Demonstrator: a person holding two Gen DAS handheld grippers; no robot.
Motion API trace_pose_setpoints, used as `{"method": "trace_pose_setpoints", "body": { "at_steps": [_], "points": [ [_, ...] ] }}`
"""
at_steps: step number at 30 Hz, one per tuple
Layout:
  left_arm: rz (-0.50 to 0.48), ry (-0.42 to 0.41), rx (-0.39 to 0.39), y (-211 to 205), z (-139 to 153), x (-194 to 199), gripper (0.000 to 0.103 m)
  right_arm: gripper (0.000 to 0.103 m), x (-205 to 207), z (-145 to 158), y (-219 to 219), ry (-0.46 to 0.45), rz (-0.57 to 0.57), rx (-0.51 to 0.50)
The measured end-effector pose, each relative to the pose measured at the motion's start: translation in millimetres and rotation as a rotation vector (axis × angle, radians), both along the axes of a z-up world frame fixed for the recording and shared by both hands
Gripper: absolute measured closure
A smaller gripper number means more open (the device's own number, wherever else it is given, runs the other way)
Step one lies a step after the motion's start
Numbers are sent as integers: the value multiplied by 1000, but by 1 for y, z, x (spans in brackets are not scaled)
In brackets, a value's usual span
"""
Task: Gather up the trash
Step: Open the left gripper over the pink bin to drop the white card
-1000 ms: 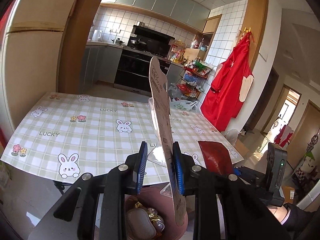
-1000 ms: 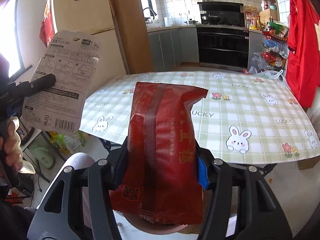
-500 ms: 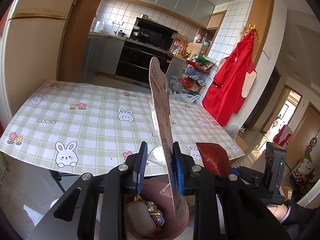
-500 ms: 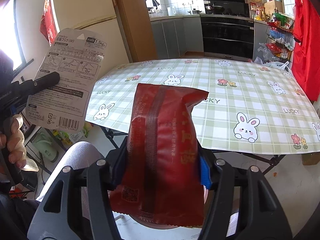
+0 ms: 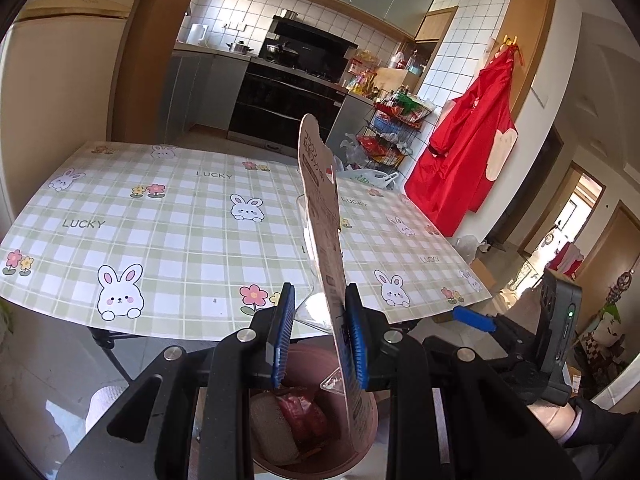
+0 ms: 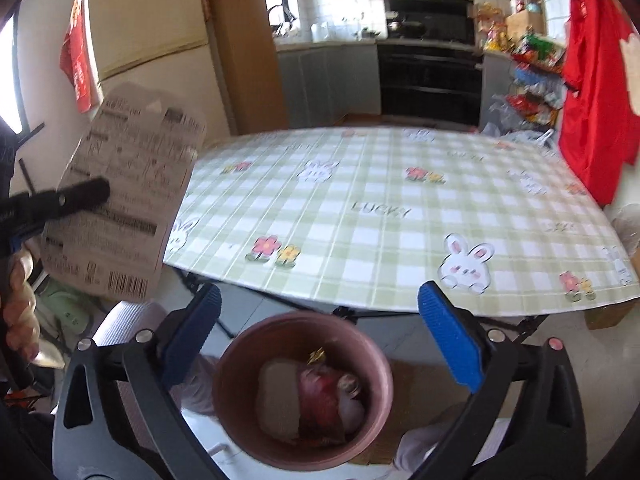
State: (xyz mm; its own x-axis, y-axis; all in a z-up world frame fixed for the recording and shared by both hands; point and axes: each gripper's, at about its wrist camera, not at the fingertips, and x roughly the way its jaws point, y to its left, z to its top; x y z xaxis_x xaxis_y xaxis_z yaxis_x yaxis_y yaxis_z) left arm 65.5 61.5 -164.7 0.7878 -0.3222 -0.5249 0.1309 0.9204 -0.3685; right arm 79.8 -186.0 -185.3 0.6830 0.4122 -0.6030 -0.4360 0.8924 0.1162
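Note:
My left gripper (image 5: 320, 336) is shut on a printed blister-pack card (image 5: 320, 200) that stands upright over the pink bin (image 5: 306, 358). The same card (image 6: 132, 200) shows at the left of the right wrist view, pinched by a left finger (image 6: 80, 196). My right gripper (image 6: 320, 292) hangs above the pink bin (image 6: 304, 320); its jaws are opening wide and nothing is between them. A red snack packet (image 6: 320, 404) lies inside the bin among other trash. One blue pad of the right gripper (image 5: 472, 318) shows at the right of the left wrist view.
A table with a green checked bunny cloth (image 6: 380, 208) stands just behind the bin. A red apron (image 5: 472, 140) hangs on the right wall, with a stocked wire rack (image 5: 392, 128) beside it. A person's white-clad knee (image 6: 132, 320) is next to the bin.
The right gripper's jaws have spread and the red packet has dropped from them into the bin. The left gripper with the card has sunk a little toward the bin.

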Motion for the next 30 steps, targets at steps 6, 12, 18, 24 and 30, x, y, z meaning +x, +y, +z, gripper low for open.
{"method": "trace_pose_setpoints", "body": {
  "at_steps": [6,12,18,24,30],
  "points": [
    [-25,15,7,-7,-7,2,78,6,2,13,-15,-77,-100,-7],
    [-70,66,21,-18,-28,4,78,6,7,12,-33,-71,-168,39],
    [-130,108,47,-35,-48,4,78,6,8,10,-36,-73,-179,50],
    [-174,128,63,-48,-57,5,77,6,11,3,-39,-42,-188,63],
    [-222,143,78,-61,-64,6,77,6,13,0,-41,-35,-195,71]
  ]
}}
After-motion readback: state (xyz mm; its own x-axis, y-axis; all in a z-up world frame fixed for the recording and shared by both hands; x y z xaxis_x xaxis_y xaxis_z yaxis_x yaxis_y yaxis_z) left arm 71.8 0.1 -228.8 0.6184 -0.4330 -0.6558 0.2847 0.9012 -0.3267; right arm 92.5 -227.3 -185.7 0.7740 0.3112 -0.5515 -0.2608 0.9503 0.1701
